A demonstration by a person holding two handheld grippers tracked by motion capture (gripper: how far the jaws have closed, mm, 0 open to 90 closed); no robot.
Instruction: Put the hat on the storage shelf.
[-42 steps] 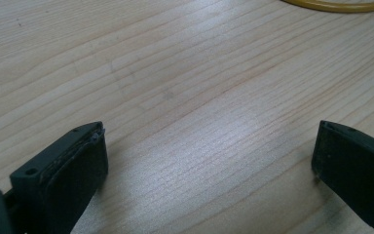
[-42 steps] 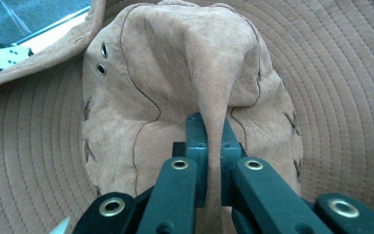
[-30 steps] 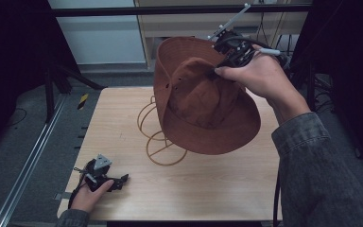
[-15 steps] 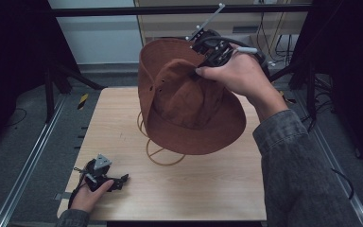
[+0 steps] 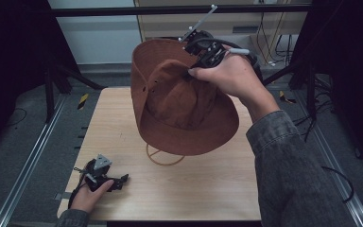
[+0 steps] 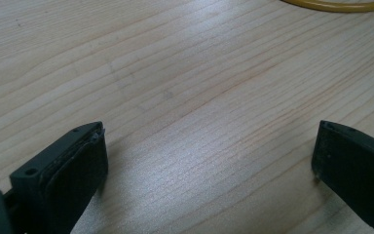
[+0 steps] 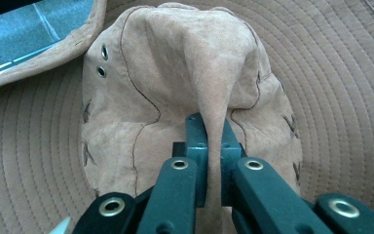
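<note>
The left gripper (image 5: 118, 179) rests on the table (image 5: 203, 198) at about seven o'clock, its jaws spread wide with only bare wood between them; in the left gripper view the yellow wire ring of the stand (image 6: 336, 5) lies just beyond, at one o'clock. It has no part in this step, so it is best left parked there, well clear of the brim.

At the middle of the table stands the wire hat stand (image 5: 163, 158), its base ring peeking out at six o'clock under the hat (image 5: 184, 113). The brown hat hangs in the air above it, tilted, brim facing the near side.

Farthest off, at one o'clock, the right gripper (image 5: 196, 71) is pinched tight on a fold of the hat's crown (image 7: 214, 97). The step looks like seating the hat on the stand. To do it well, level the brim first, centre the crown over the stand's top, lower slowly, and release only when the cloth takes its own weight.
</note>
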